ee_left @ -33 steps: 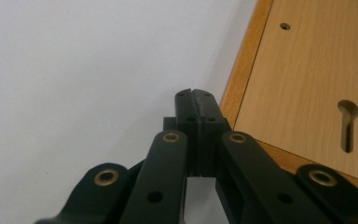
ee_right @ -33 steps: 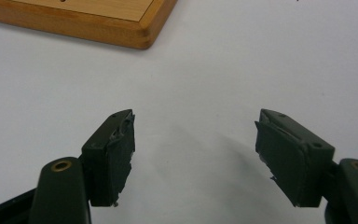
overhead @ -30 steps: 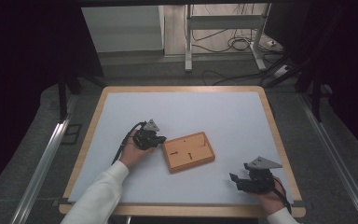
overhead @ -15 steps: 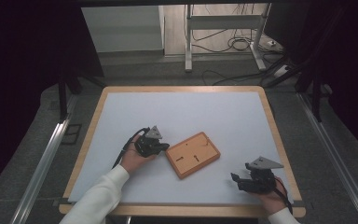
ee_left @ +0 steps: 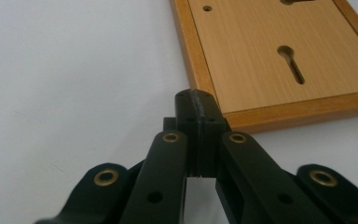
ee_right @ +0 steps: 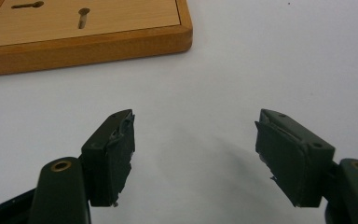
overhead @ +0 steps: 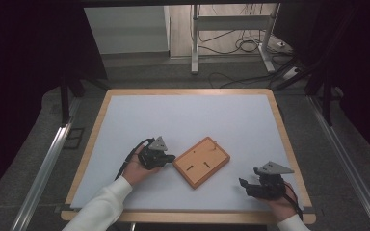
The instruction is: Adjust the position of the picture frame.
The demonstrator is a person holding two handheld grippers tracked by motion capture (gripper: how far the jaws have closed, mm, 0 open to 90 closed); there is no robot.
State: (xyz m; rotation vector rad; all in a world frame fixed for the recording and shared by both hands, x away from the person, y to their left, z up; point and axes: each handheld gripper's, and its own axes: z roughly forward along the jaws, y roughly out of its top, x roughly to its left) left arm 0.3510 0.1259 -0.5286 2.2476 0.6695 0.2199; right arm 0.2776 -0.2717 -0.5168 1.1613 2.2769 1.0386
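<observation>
High view: your desk (overhead: 125, 115) is a wide pale sheet with a wooden rim, and the one thing on it is the wooden board (overhead: 202, 161), lying flat and skewed, near the middle and toward the near side. It has two keyhole slots (overhead: 198, 166) cut in its upper face.

Left claw (overhead: 166, 158): jaws pressed together with nothing between them, tip right at the board's left corner. In the left gripper view the closed tip (ee_left: 197, 103) sits against the raised frame edge; whether it touches or is just beside, I cannot tell.

Right claw (overhead: 244, 185): jaws spread wide, empty, resting low near the near-right of the desk, well apart from the board. The right gripper view shows bare sheet between its pads (ee_right: 112, 156).

Risks, largest first:
- A push on one corner would likely spin the board rather than slide it straight, since nothing braces the opposite side.
- The closed tip may ride up over the low frame lip and skid across the face.
- Your right hand sits close to the desk's near rim (overhead: 192, 212); pulling back there leaves little room.

Open room: plenty far and left of the board; the right side is clear up to the rim. Least margin is along the near edge.
</observation>
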